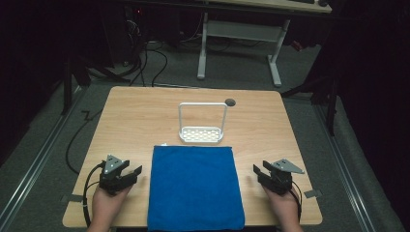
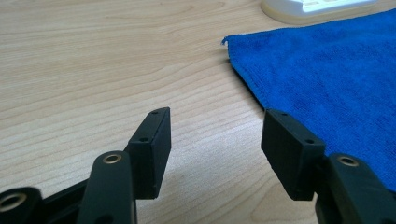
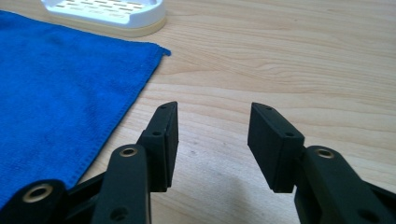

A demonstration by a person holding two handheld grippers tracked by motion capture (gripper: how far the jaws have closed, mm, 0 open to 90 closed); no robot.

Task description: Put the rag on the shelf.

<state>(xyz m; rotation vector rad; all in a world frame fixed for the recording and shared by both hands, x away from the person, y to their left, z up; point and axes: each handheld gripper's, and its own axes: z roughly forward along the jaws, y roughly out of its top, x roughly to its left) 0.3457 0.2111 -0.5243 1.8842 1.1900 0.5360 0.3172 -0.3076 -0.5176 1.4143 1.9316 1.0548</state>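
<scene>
The work looks to be at its opening step: the blue cloth (image 1: 195, 187) lies flat on the near half of the table (image 1: 130, 116), its near edge hanging over the table's edge at 6 o'clock, and nothing is gripped. The left gripper (image 1: 131, 173) sits just beside the cloth at 9 o'clock, jaws spread and empty; the right gripper (image 1: 258, 172) waits near it at 3 o'clock, equally released. The next move probably calls for each gripper to close in on a cloth edge or corner and pinch the thin fabric cleanly off the wood. At 12 o'clock of the cloth stands a white rack (image 1: 201, 134), touching its far edge. The table is pale wood; the room is dark, with cables (image 1: 145, 58) on grey carpet and 1 desk frame (image 1: 239, 34) behind.
</scene>
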